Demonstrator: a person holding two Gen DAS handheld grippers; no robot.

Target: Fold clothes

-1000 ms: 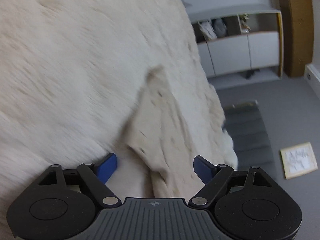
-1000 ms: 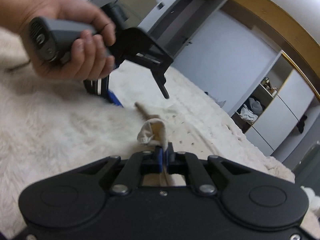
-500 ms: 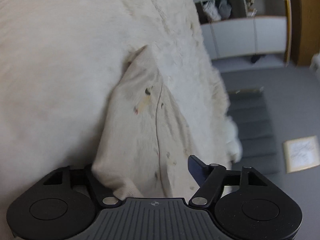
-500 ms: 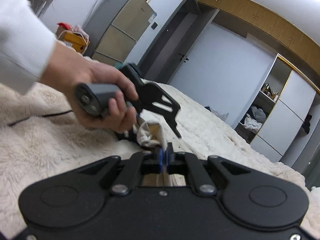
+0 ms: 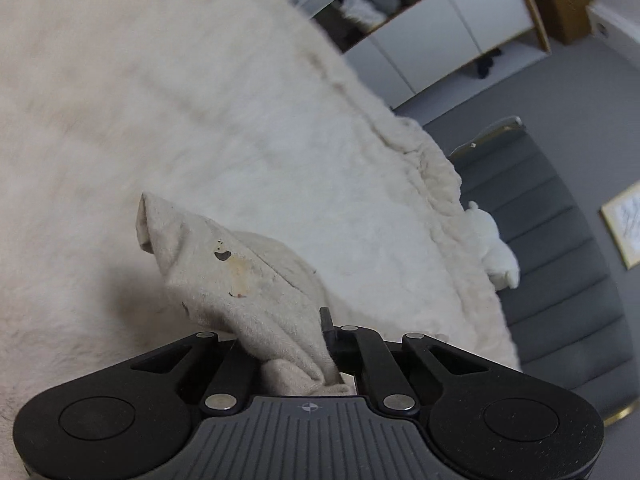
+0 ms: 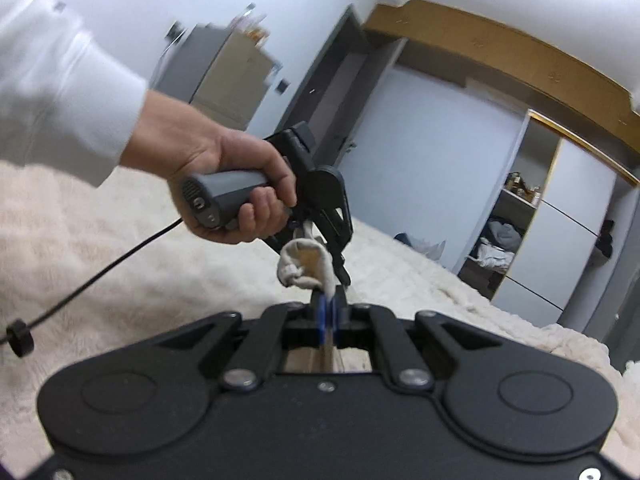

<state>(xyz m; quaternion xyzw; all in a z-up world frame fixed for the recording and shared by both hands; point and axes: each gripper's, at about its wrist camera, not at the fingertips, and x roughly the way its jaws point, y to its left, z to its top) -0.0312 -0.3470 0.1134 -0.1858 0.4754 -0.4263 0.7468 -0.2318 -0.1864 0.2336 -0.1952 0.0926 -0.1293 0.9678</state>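
A small beige garment (image 5: 224, 280) with tiny printed marks hangs lifted above the fluffy cream blanket (image 5: 200, 100). My left gripper (image 5: 316, 344) is closing tight on one bunched end of it, and the cloth fills the gap between the jaws. In the right wrist view my right gripper (image 6: 329, 312) is shut on another edge of the garment (image 6: 306, 262), which bulges just past its blue pads (image 6: 322, 316). A person's hand (image 6: 224, 184) in a white sleeve holds the left gripper (image 6: 340, 256) right behind that bulge. Both grippers are close together.
The blanket (image 6: 120, 260) covers a wide bed. A white soft toy (image 5: 496, 248) lies at its edge above a grey ribbed rug (image 5: 560, 280). A framed picture (image 5: 624, 224) lies on the floor. Open shelves and white cabinets (image 5: 432, 28) line the wall. A black cable (image 6: 80, 288) trails left.
The left gripper's jaws went from wide open around the garment to shut on it. Both grippers rose and lifted the garment off the blanket.
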